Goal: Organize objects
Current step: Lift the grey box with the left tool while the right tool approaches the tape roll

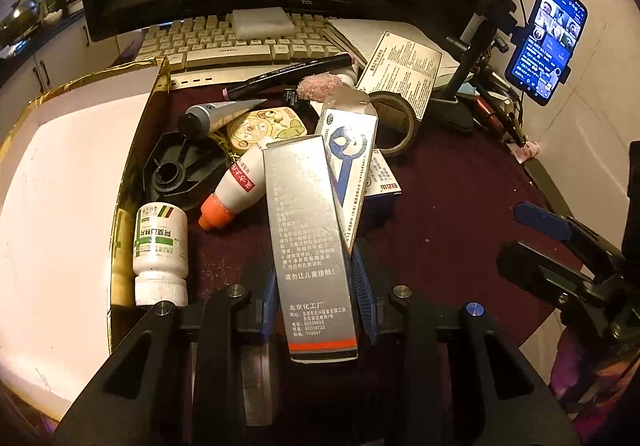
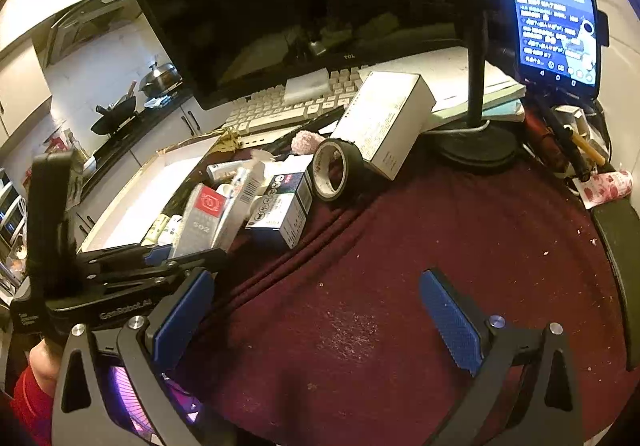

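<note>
My left claw (image 1: 318,298) is clamped on the silver carton (image 1: 308,246), its far end resting on the heap; my right claw (image 2: 316,322) stands apart over bare maroon worktop (image 2: 400,246), holding nothing; the gold-edged box (image 1: 60,185) looks empty, so nearly all sorting seems left: pill bottle (image 1: 160,246), glue bottle (image 1: 236,189), tape roll (image 1: 394,121); carton shows "502" and "北京化工厂"; monitor (image 2: 280,5) reads TCL.
</note>
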Demonstrator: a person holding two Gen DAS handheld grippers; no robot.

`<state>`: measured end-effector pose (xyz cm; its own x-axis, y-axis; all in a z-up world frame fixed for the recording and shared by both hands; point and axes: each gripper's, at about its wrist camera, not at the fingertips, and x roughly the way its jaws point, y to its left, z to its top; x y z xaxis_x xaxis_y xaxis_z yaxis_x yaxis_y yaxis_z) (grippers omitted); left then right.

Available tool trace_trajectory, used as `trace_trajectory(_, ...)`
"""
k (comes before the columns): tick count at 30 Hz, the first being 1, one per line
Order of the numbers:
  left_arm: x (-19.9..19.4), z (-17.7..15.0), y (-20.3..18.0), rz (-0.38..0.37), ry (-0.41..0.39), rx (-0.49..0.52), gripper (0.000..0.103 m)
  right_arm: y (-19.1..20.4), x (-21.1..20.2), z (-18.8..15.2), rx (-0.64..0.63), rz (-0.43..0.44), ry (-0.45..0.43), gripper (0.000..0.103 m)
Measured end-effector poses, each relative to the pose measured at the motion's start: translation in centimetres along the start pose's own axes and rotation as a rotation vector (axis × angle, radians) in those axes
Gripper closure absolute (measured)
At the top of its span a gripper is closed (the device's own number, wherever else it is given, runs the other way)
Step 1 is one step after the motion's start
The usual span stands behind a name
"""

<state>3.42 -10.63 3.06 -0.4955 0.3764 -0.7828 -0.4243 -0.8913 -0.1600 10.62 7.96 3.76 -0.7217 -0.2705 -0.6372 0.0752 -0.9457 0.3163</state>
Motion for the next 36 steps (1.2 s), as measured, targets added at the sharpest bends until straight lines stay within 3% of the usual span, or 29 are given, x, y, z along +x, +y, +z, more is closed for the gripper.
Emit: trace_trajectory(36, -0.7, -0.1, 1.6, -0.081, 0.053, -0.037, 0.07, 1.2, 4.4, 2.5, -0.017, 0.02, 0.047, 0.0)
